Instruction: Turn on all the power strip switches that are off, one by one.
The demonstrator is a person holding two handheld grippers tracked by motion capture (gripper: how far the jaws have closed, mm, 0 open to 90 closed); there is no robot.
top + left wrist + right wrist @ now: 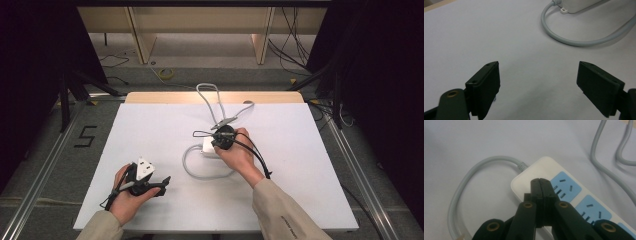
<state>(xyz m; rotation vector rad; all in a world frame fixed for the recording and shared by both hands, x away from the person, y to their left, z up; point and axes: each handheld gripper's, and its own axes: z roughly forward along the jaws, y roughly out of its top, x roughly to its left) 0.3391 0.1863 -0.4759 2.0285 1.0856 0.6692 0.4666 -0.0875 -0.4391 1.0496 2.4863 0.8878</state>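
A white power strip [564,192] with blue socket faces lies on the white table [150,130]; its grey cord [461,187] loops off to the left. My right gripper [540,180] is shut, its tips pressed together right over the strip's cord end, with nothing held. In the high view the right gripper [216,143] sits on the power strip [209,148] at the table's middle. My left gripper [537,77] is open above bare table, the grey cord [571,41] curving ahead of it. In the high view the left gripper [162,182] rests near the front left.
The strip's grey cord [210,97] runs off the table's far edge to the floor. Wooden furniture legs [142,42] and loose black cables [295,45] stand on the floor beyond the table. A metal rail [45,165] runs along the left.
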